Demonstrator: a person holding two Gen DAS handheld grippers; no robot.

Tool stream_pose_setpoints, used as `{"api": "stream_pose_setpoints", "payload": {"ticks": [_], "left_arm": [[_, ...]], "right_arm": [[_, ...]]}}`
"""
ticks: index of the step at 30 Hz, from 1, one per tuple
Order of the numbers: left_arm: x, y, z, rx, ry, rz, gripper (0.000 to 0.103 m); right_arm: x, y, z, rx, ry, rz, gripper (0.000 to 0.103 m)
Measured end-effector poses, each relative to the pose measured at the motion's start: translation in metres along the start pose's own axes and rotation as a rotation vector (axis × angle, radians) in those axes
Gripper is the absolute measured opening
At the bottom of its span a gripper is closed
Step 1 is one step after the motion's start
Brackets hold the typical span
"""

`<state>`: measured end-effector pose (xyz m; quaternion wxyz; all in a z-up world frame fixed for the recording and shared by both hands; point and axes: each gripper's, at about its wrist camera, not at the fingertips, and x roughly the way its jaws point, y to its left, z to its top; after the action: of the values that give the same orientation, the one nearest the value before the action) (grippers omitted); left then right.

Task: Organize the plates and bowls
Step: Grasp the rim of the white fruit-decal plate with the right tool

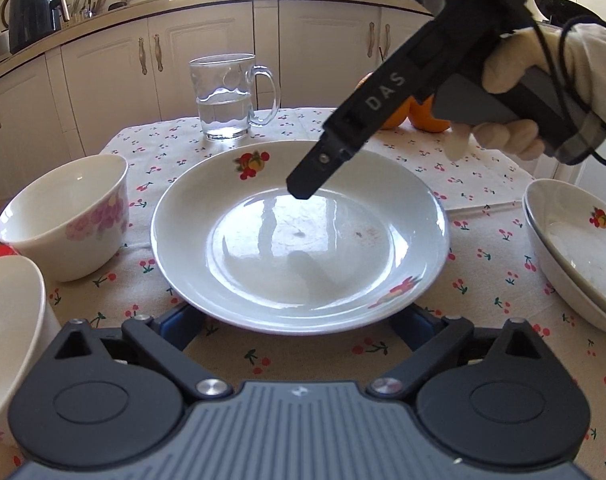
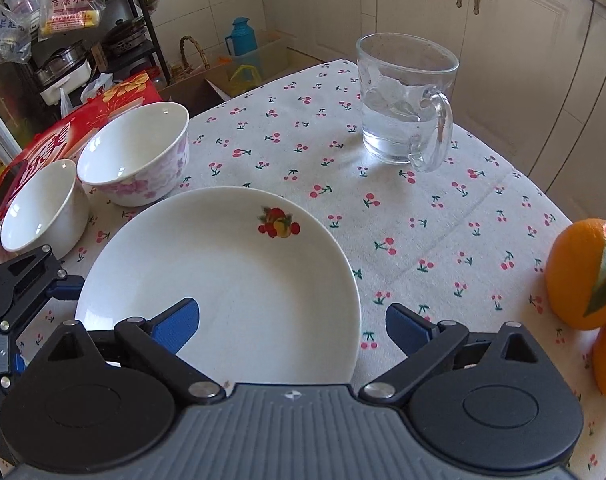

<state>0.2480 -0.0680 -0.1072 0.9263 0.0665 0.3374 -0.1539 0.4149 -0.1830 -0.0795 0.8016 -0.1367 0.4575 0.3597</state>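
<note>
A white plate with fruit prints point(image 1: 299, 236) lies on the cherry-print tablecloth; it also shows in the right wrist view point(image 2: 223, 280). My left gripper point(image 1: 297, 322) is open, its blue pads under the plate's near rim. My right gripper point(image 2: 293, 324) is open above the plate, straddling its right rim; it appears from the side in the left wrist view point(image 1: 303, 188). A pink-flowered bowl point(image 1: 69, 220) point(image 2: 137, 152) and a plain white bowl point(image 1: 7, 344) point(image 2: 43, 204) stand left of the plate. Two stacked fruit-print plates point(image 1: 579, 252) sit at the right.
A glass mug of water point(image 1: 227, 96) point(image 2: 405, 96) stands behind the plate. Oranges point(image 2: 583, 272) point(image 1: 429, 116) lie at the table's right. A red box point(image 2: 63, 136) sits beyond the bowls. Kitchen cabinets point(image 1: 207, 44) stand behind the table.
</note>
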Motion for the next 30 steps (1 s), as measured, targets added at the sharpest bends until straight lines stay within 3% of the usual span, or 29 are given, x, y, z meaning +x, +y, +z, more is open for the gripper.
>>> {"api": "stream_pose_setpoints", "payload": {"ticks": [6, 10, 17, 30], "left_arm": [[-0.001, 0.000, 0.000, 0.005, -0.006, -0.004, 0.093], [-0.002, 0.001, 0.000, 0.007, -0.006, -0.006, 0.093], [-0.002, 0.002, 0.001, 0.022, 0.010, -0.017, 0.092], [-0.030, -0.009, -0.004, 0.088, 0.040, -0.046, 0.091]], "right_arm": [[0.018, -0.014, 0.014, 0.017, 0.008, 0.082, 0.080], [0.023, -0.017, 0.016, 0.012, 0.003, 0.130, 0.075], [0.020, -0.024, 0.014, 0.065, -0.008, 0.181, 0.075], [-0.008, -0.006, -0.007, 0.094, -0.016, 0.170, 0.076]]}}
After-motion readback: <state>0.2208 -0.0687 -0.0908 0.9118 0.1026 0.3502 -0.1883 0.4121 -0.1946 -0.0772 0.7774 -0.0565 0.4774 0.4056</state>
